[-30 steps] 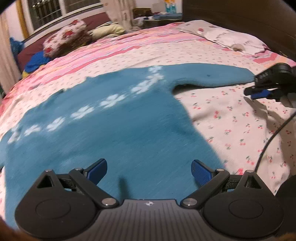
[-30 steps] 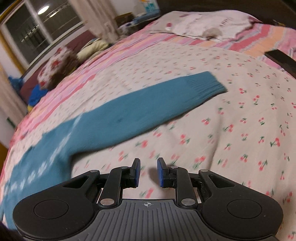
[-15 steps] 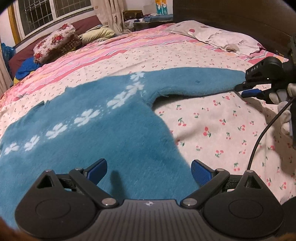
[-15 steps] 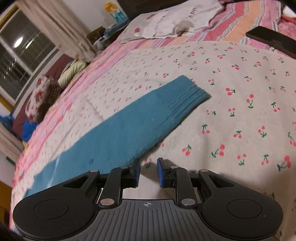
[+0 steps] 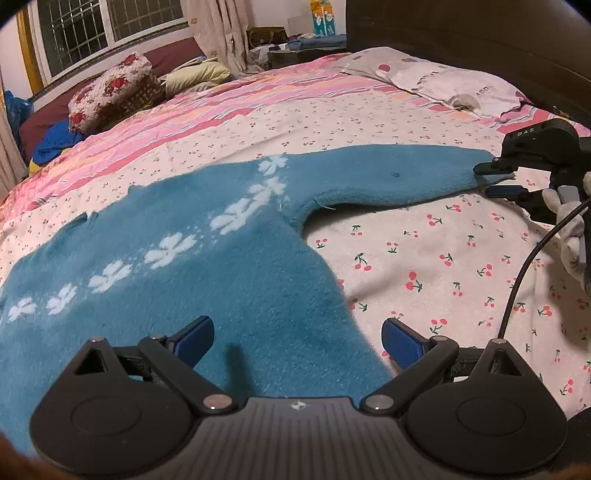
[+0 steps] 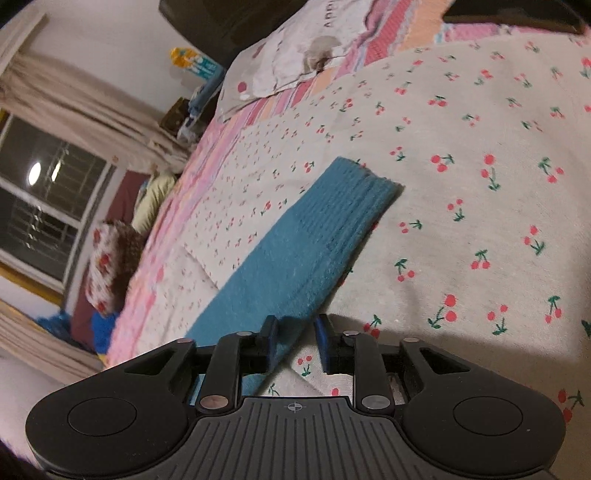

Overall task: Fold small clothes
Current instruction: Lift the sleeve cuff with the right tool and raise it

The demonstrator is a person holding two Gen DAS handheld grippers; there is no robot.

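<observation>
We note the sweater (image 5: 229, 280) lying flat on the bed (image 5: 424, 258), its body at the left of the left wrist view, one sleeve (image 5: 388, 177) running out to the right. Left gripper (image 5: 297, 341) hangs over the sweater's near edge, one finger above the knit, the other above the sheet. Right gripper (image 5: 498, 181) sits at the sleeve's far end; in its own view the sleeve edge lies between its fingers (image 6: 269, 332). Pillow (image 5: 454, 88) behind the sleeve, by the headboard (image 5: 461, 33). Cushion (image 5: 110, 92) far left, under the window (image 5: 99, 29).
</observation>
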